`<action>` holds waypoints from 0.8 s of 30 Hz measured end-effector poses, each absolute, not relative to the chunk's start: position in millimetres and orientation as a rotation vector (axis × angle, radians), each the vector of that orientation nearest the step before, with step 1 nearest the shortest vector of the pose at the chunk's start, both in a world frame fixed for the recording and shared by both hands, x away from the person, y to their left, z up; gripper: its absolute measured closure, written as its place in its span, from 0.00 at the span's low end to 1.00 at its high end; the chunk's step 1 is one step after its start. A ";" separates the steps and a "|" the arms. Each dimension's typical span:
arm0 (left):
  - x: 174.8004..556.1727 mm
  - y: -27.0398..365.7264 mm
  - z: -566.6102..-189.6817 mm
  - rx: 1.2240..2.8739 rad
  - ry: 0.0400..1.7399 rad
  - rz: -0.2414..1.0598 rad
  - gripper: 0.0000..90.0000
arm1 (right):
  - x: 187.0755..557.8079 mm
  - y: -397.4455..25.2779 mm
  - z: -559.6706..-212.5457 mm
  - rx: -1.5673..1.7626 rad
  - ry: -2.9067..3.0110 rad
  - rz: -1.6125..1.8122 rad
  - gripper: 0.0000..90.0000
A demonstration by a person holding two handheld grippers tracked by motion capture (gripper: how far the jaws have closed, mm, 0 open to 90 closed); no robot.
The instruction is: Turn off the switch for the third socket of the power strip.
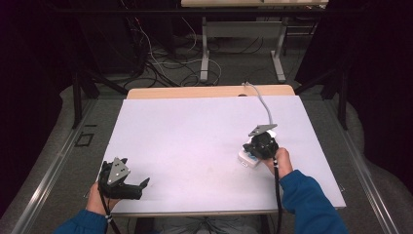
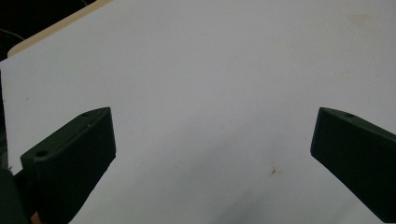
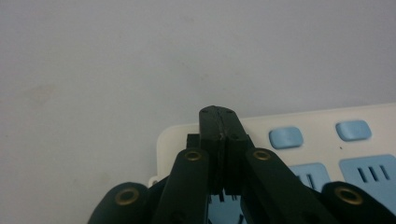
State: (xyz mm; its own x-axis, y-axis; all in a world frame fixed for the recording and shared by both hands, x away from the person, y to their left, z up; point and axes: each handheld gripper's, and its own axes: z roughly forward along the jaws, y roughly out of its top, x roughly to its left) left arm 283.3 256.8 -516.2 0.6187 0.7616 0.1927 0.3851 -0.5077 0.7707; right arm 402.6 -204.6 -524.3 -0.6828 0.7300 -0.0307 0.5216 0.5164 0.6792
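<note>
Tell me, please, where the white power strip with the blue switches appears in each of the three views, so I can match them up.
High view: the power strip lies right of centre on the white table sheet, largely under the right gripper.
Left gripper view: not in it; the picture looks over the white sheet between open jaws.
Right gripper view: lower right, behind the closed jaws, its blue switches along the top.
Shared landmark: the white table sheet.
</note>
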 end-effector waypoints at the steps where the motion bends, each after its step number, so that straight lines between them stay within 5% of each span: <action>1: 283.2 256.8 -516.2 2.134 0.899 0.687 0.00 | 403.2 -204.7 -525.8 1.029 2.428 0.963 1.00; 19: 283.4 258.1 -516.0 2.136 0.893 0.690 0.00 | 403.0 -203.9 -525.1 1.026 2.421 0.950 1.00; 24: 283.4 257.9 -516.0 2.141 0.896 0.692 0.00 | 400.1 -206.6 -519.8 1.011 2.399 0.984 0.92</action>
